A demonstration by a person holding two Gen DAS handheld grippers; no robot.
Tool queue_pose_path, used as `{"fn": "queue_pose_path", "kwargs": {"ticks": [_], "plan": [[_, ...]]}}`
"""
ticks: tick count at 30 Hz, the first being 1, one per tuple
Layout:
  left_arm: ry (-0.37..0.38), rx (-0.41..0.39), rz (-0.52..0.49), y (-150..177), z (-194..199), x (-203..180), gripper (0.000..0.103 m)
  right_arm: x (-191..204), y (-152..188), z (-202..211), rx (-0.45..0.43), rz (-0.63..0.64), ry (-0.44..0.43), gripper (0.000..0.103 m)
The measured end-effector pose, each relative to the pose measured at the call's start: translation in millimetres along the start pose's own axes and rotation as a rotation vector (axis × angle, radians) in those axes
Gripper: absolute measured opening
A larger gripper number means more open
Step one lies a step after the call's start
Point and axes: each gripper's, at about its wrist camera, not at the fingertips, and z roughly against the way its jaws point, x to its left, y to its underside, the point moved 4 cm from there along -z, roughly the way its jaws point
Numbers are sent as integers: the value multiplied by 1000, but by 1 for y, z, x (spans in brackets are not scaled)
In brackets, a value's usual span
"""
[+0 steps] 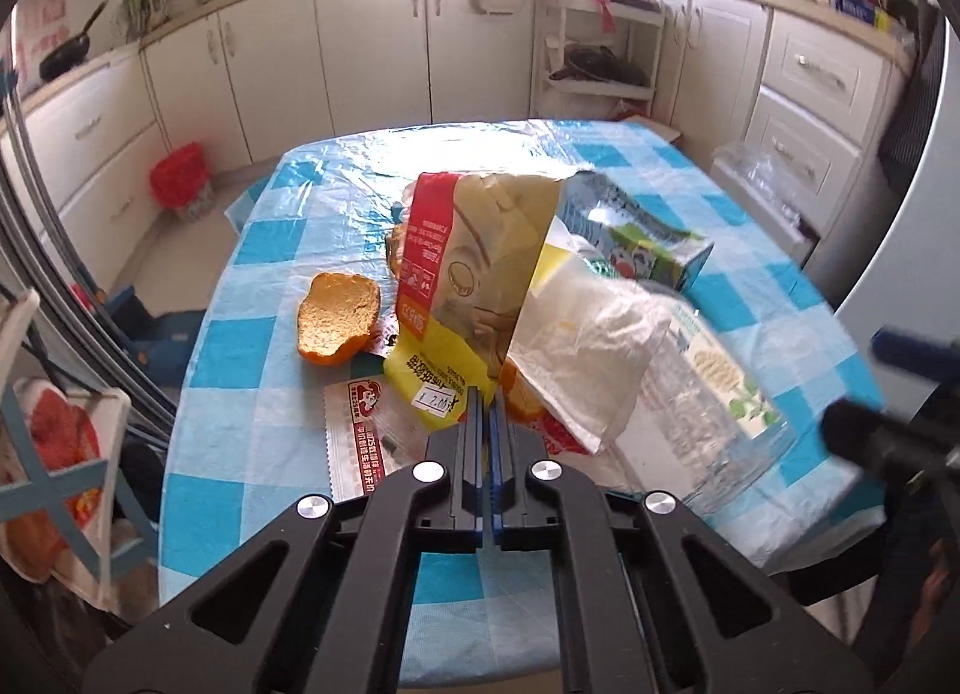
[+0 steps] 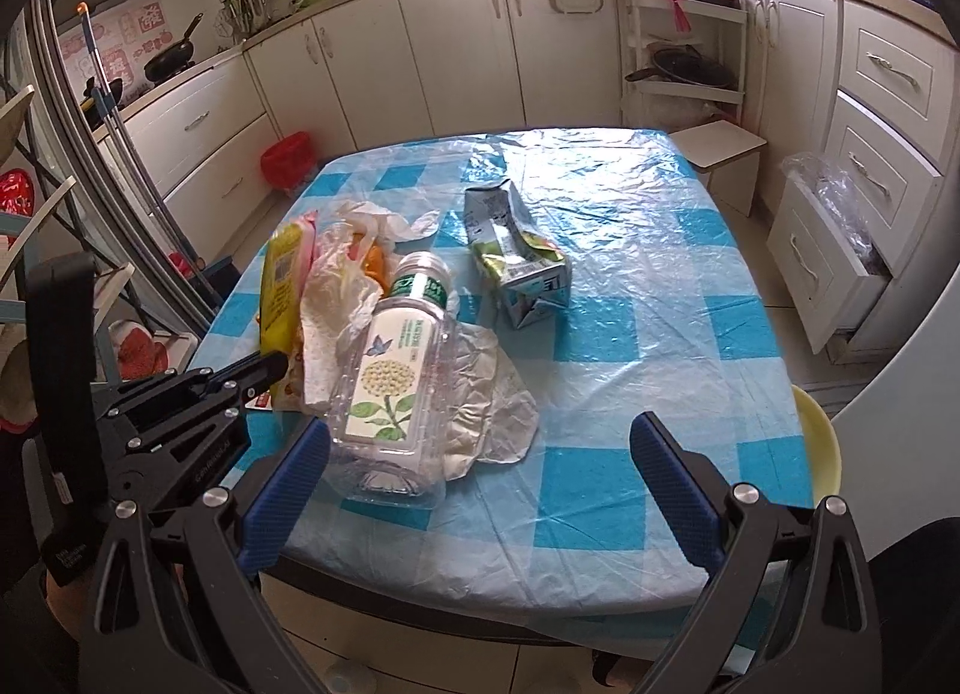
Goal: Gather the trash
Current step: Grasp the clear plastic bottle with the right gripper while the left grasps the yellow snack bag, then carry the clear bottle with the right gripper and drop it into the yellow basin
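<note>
Left claw [image 1: 486,394] pinching yellow snack wrapper [image 1: 447,298].

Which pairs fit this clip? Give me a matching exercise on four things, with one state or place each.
Things:
1. left gripper
2. right gripper
3. clear bottle
4. milk carton

States:
A. crushed, lying apart from the pile
B. jaws wide open
C. lying on its side on crumpled paper
D. shut on the yellow wrapper's edge

Pairs: 1-D, 2-B, 3-C, 4-A
</note>
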Motion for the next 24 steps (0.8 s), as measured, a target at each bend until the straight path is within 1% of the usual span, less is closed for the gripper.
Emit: {"fn": "queue_pose_path", "kwargs": {"ticks": [4, 8, 10, 12, 14, 18, 22, 24], "plan": [[41, -22, 77, -3, 16, 15, 1, 16, 0, -13, 18, 33, -14, 96], [55, -55, 123, -6, 36, 27, 1, 21, 2, -33, 53, 46, -24, 95], [56, -70, 137, -9, 43, 28, 1, 22, 4, -43, 73, 49, -37, 85], [58, -82, 145, -11, 50, 30, 1, 22, 7, -52, 101, 42, -64, 67], [62, -87, 148, -13, 55, 30, 1, 20, 10, -57, 118, 28, -95, 57], [88, -96, 165, -13, 64, 31, 1, 16, 9, -54, 101, 3, -136, 56], [96, -121, 169, -16, 74, 31, 1, 9, 2, -37, 33, -15, -159, 56], [96, -133, 167, -18, 79, 30, 1, 6, -3, -29, 5, -14, -157, 56]]}}
